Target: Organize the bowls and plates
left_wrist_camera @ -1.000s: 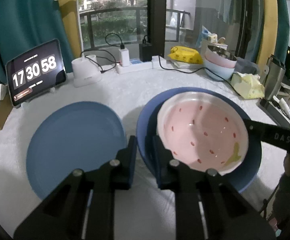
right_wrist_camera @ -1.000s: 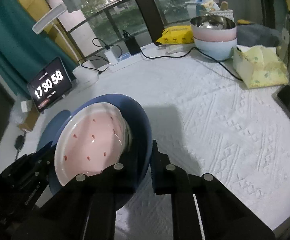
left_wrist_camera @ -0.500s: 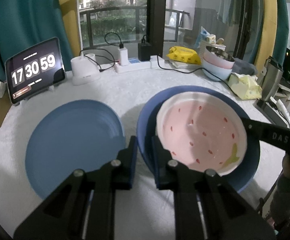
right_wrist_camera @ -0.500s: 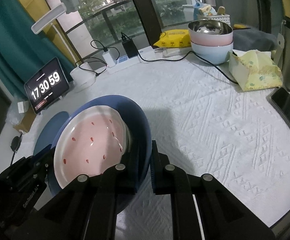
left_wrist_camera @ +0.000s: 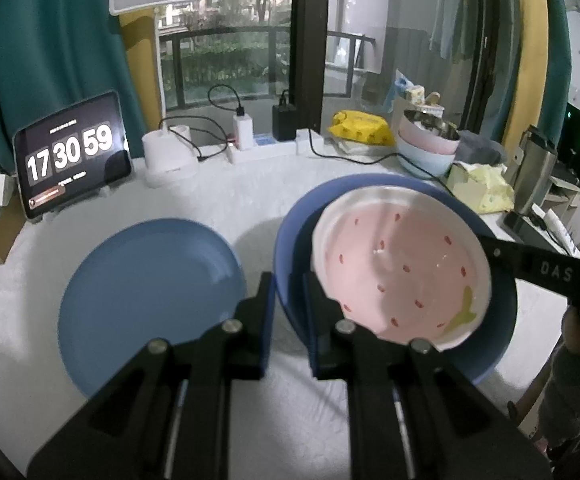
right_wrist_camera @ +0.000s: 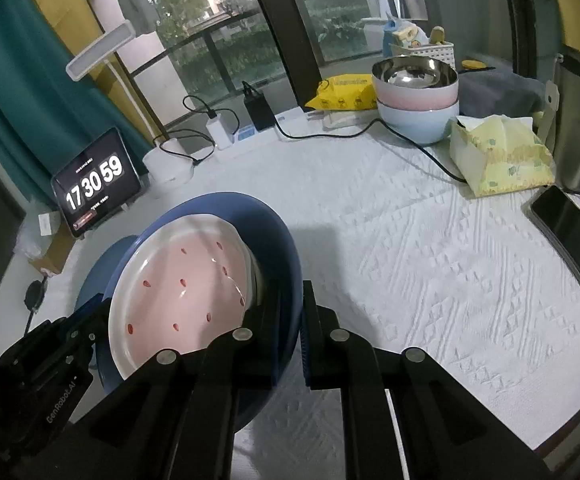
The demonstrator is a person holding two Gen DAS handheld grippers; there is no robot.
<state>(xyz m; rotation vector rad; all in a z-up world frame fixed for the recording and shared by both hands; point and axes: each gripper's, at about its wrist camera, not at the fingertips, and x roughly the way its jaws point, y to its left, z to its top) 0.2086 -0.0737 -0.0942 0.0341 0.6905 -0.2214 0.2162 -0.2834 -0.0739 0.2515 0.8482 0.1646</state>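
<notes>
Both the left gripper (left_wrist_camera: 288,312) and the right gripper (right_wrist_camera: 300,320) pinch opposite rims of the dark blue plate (left_wrist_camera: 290,240), jaws closed on it; the pink plate (left_wrist_camera: 402,268) on top is glazed, slippery and fragile.

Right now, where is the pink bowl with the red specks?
The pink bowl sits inside the dark blue bowl, right of the flat blue plate in the left wrist view.

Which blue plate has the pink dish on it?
The darker blue plate clamped at its rim by both the left gripper and right gripper; it carries the pink dish. The lighter blue plate lies bare on the table.
</notes>
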